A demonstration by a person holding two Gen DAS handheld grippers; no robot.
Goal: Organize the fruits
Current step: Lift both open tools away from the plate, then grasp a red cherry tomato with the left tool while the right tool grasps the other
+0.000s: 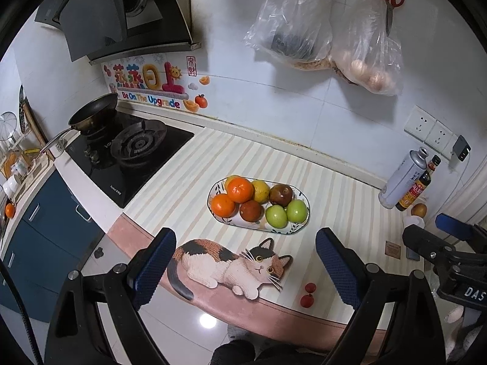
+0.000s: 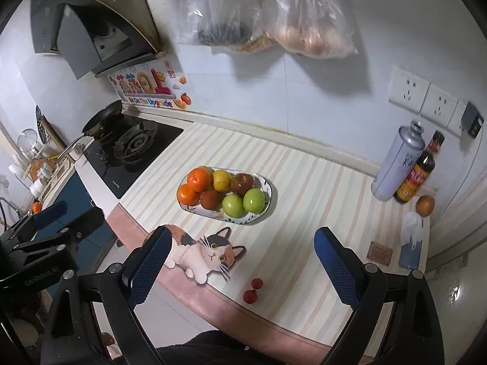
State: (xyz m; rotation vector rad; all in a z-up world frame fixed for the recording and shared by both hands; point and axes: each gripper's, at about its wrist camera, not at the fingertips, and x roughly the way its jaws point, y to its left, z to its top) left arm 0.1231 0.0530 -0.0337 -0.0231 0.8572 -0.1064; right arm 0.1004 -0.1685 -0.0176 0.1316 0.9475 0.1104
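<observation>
An oval plate on the striped counter holds oranges, a yellow citrus, dark red fruits and two green apples. Two small red fruits lie near the counter's front edge. A brown fruit sits at the far right by the bottles. My left gripper is open and empty, held in front of the counter edge. My right gripper is open and empty, also in front of the edge.
A cat-shaped mat lies at the counter's front. A gas stove with a pan is at the left. A spray can and a sauce bottle stand at the right. Plastic bags hang on the wall.
</observation>
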